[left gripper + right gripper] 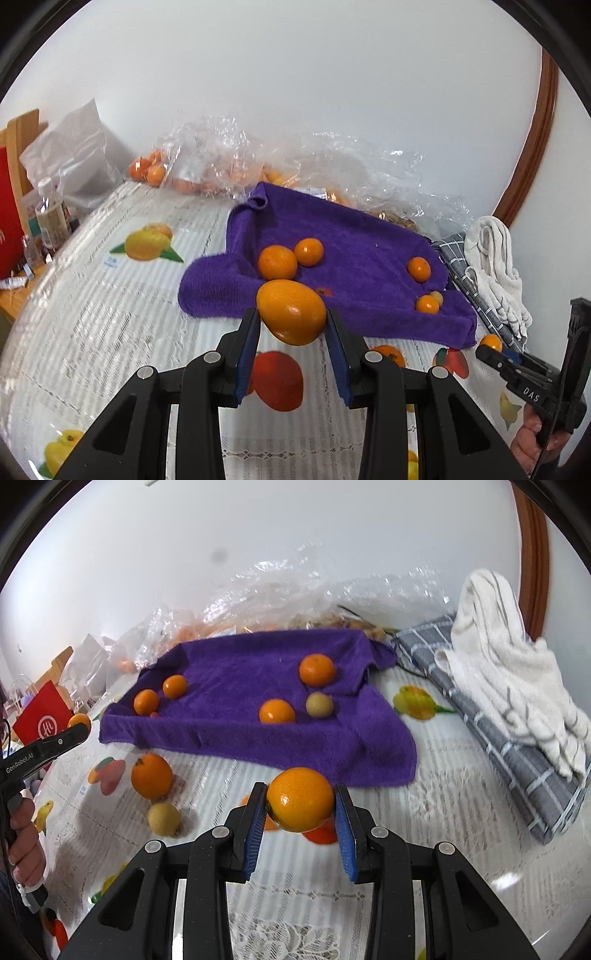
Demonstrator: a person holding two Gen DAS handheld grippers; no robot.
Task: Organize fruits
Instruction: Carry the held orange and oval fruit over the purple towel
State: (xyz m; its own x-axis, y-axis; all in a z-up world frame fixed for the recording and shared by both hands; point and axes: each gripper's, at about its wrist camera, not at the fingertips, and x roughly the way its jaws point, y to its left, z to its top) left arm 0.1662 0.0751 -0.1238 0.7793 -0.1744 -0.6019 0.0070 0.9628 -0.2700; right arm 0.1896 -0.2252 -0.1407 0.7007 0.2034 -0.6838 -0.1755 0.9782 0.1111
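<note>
While the left gripper (291, 319) pinches an egg-shaped orange fruit (291, 312) between its blue pads, the fruit's long axis slants from upper left to lower right, its blunt end low, above the near edge of the purple towel (354, 236). Jaws narrowed on each side, the right gripper (300, 801) clamps a round orange (300, 799) above the printed tablecloth (443, 775), just before the towel's front hem; its stem end sits half hidden by the left pad. Several small oranges lie on the towel. Behind it, crinkled clear bags (229, 162) blur their fruit beyond counting.
</note>
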